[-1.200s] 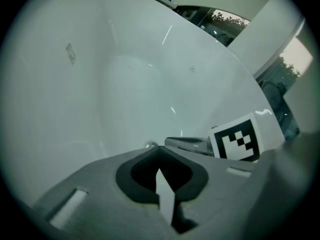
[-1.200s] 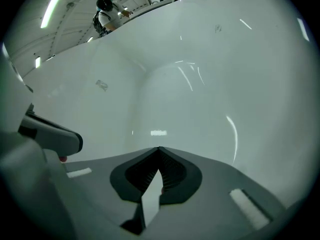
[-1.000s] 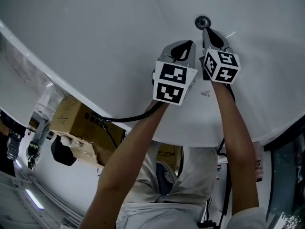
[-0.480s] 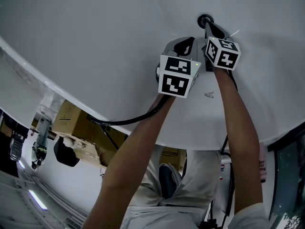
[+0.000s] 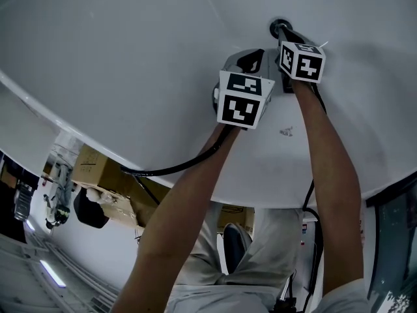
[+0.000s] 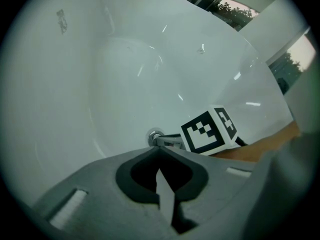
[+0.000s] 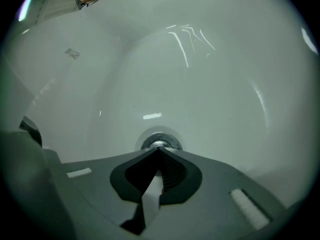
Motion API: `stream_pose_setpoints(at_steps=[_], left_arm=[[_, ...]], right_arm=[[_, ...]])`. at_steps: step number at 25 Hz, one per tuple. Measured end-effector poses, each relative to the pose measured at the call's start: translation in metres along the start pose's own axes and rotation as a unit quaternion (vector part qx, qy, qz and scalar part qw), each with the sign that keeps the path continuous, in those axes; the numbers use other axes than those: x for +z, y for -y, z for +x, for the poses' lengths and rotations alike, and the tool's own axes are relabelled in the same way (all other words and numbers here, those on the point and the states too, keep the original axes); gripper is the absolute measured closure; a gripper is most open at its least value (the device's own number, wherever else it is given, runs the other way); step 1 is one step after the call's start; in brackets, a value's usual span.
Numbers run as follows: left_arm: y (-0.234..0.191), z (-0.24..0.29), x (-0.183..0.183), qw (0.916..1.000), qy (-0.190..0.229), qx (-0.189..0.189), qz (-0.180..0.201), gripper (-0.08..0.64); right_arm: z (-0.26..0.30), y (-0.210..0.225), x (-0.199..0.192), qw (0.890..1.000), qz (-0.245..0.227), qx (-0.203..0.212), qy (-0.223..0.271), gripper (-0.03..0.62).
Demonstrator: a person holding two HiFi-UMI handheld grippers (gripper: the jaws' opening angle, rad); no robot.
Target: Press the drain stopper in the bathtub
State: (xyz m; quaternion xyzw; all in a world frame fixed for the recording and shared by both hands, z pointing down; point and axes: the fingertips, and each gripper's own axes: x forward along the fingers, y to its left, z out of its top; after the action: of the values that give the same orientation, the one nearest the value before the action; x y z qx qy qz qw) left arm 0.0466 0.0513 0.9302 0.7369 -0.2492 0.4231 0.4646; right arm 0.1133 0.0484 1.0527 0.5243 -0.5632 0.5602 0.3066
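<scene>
The drain stopper sits at the bottom of the white bathtub. The left gripper is closed with nothing in it and hangs near the stopper. The right gripper is closed too, and its tip touches the top of the stopper. I think the push is just starting. I cannot tell if the stopper is down yet.

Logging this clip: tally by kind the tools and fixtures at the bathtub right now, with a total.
Grey handheld claws with black-and-white marker cubes: 2 (left claw, right claw)
Round chrome drain stopper: 1
White glossy bathtub: 1
Total: 4
</scene>
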Motion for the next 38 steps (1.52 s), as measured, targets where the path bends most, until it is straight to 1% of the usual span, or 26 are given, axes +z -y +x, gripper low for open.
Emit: stream_pose_setpoints(at_steps=[3, 5, 7, 10, 12, 16, 20, 22, 24, 27, 32, 35, 38], left_arm=[[-0.003, 0.000, -0.001, 0.9999, -0.002, 0.012, 0.010, 0.561], [-0.005, 0.000, -0.001, 0.9998, 0.001, 0.016, 0.006, 0.561], [-0.005, 0.000, 0.000, 0.9999, 0.004, 0.016, 0.000, 0.563], [-0.001, -0.001, -0.003, 0.9999, 0.001, 0.010, 0.004, 0.561], [0.001, -0.002, -0.003, 0.9999, 0.002, 0.010, 0.004, 0.561], [0.006, -0.009, 0.003, 0.9999, 0.010, 0.006, 0.004, 0.561], [0.011, -0.014, 0.000, 0.9999, 0.009, 0.005, 0.008, 0.563], [0.012, -0.016, 0.003, 0.9999, 0.014, 0.006, 0.007, 0.563], [0.011, -0.020, 0.008, 0.9997, 0.021, 0.008, 0.002, 0.562], [0.013, -0.027, 0.007, 0.9996, 0.023, 0.011, -0.009, 0.561], [0.019, -0.039, 0.021, 0.9994, 0.030, 0.006, -0.013, 0.561], [0.026, -0.049, 0.026, 0.9994, 0.034, 0.004, -0.010, 0.561], [0.032, -0.062, 0.036, 0.9991, 0.042, 0.004, 0.000, 0.561]], right_arm=[[0.002, 0.000, -0.002, 1.000, -0.002, -0.014, -0.013, 0.589], [0.003, 0.000, -0.003, 1.000, 0.004, -0.018, -0.020, 0.589], [0.005, 0.001, -0.003, 0.999, 0.020, -0.018, -0.027, 0.589], [0.007, 0.001, -0.004, 0.999, 0.014, -0.021, -0.035, 0.589], [0.006, 0.000, -0.003, 0.999, 0.007, -0.017, -0.030, 0.589], [-0.006, -0.003, 0.001, 1.000, 0.011, -0.003, -0.019, 0.589], [-0.011, -0.005, -0.011, 1.000, 0.007, -0.003, -0.030, 0.591], [-0.016, -0.003, -0.005, 1.000, 0.009, -0.007, -0.021, 0.591], [-0.024, -0.005, 0.008, 1.000, 0.002, -0.008, -0.005, 0.591], [-0.037, -0.015, 0.018, 1.000, -0.002, 0.004, 0.008, 0.591], [-0.057, -0.026, 0.043, 0.999, -0.013, 0.014, 0.032, 0.589], [-0.071, -0.030, 0.052, 0.998, -0.032, 0.016, 0.046, 0.591], [-0.089, -0.038, 0.068, 0.997, -0.037, 0.022, 0.066, 0.590]])
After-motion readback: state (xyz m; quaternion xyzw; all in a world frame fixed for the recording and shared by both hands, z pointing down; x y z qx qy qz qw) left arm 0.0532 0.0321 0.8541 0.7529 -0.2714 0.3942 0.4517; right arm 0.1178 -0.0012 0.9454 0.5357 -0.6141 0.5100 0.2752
